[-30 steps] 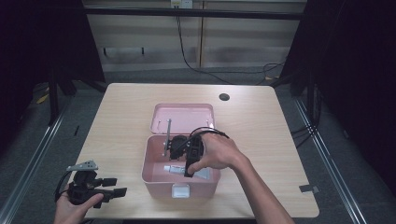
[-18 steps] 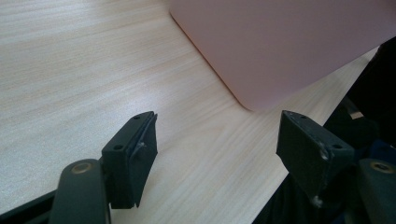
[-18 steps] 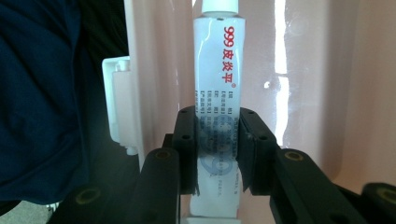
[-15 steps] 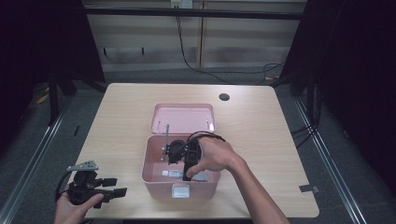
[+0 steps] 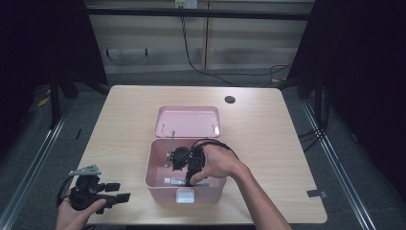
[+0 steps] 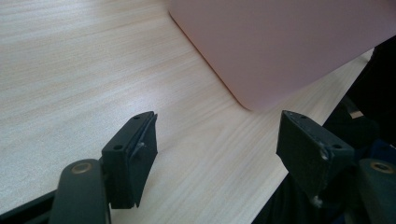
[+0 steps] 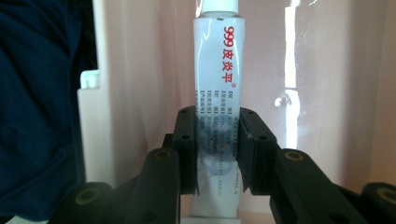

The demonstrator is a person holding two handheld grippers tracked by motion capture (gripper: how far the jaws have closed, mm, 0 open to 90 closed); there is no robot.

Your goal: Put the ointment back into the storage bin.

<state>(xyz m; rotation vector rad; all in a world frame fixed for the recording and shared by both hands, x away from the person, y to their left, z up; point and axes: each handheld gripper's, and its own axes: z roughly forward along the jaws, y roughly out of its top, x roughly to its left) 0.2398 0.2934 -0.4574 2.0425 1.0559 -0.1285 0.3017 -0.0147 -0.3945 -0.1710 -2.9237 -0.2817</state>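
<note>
A pink box (image 5: 158, 158) with its lid (image 5: 187, 120) swung open stands mid-table. My right gripper (image 5: 182, 176) reaches down inside it, shut on a white ointment tube (image 5: 173, 181) with red lettering. In the right gripper view the tube (image 7: 218, 70) stands between both pads, its white cap end farthest from me, the pink box wall (image 7: 327, 93) behind. My left gripper (image 5: 122, 191) rests at the table's front left, held in a hand. In the left gripper view its fingers (image 6: 133, 154) stand wide apart over bare wood, the pink box's side (image 6: 280, 42) ahead.
A white latch (image 5: 186, 195) sits on the box's front wall. A dark round hole (image 5: 230, 99) marks the table's far right. Wooden tabletop (image 5: 268, 139) lies to both sides of the box. The table's front edge (image 6: 261, 205) runs right under my left gripper.
My right gripper has sunk lower into the pink box with the tube in its grip. The left gripper has stayed where it was.
</note>
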